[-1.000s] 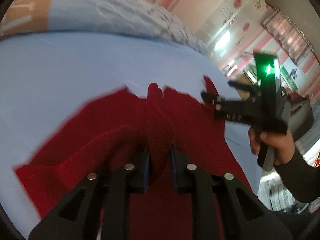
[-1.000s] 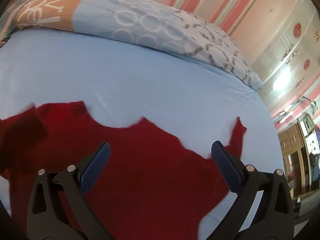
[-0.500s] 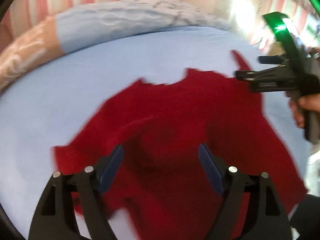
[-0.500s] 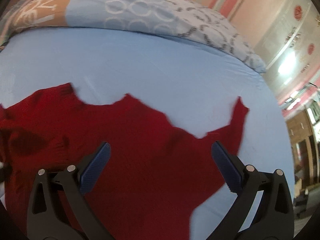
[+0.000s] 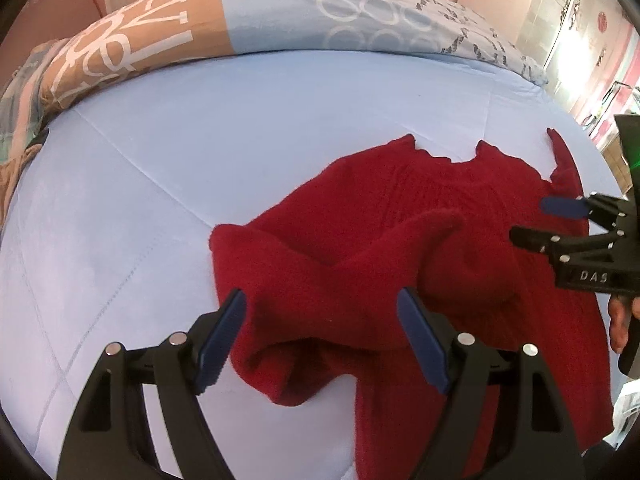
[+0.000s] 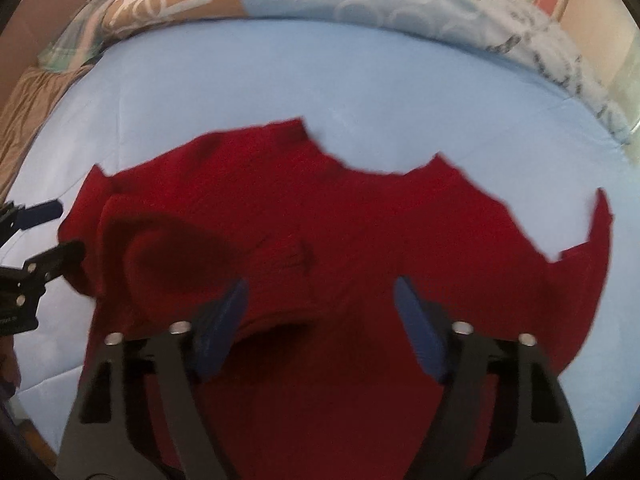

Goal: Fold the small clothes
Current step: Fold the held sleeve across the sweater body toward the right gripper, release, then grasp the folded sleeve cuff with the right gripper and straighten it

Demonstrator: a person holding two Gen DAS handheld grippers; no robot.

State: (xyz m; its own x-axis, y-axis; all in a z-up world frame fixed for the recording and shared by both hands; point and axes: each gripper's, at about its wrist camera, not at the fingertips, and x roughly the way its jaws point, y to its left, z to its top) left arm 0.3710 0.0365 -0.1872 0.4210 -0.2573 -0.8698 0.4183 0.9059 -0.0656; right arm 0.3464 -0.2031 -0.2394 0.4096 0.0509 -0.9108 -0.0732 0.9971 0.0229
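Two grippers hang over one red sweater spread on the light blue bed sheet. A second ago my left gripper pinched a raised ridge of the knit; now its jaws stand well apart with nothing pressed between the pads, and the left sleeve lies folded across the body. My right gripper, spread wider a moment back, is closing, its pads clear of the cloth below them.

Motion blur softens the right wrist view, so the knit's texture and the folded sleeve's edge are hard to read there. The sweater's lower hem runs behind my fingers in both views and is cut off. Only part of the hand on the right gripper shows.

Bare sheet lies open to the left of the sweater and beyond its collar, up to the patterned quilt along the far edge; the right sleeve tip nears the bed's right side.
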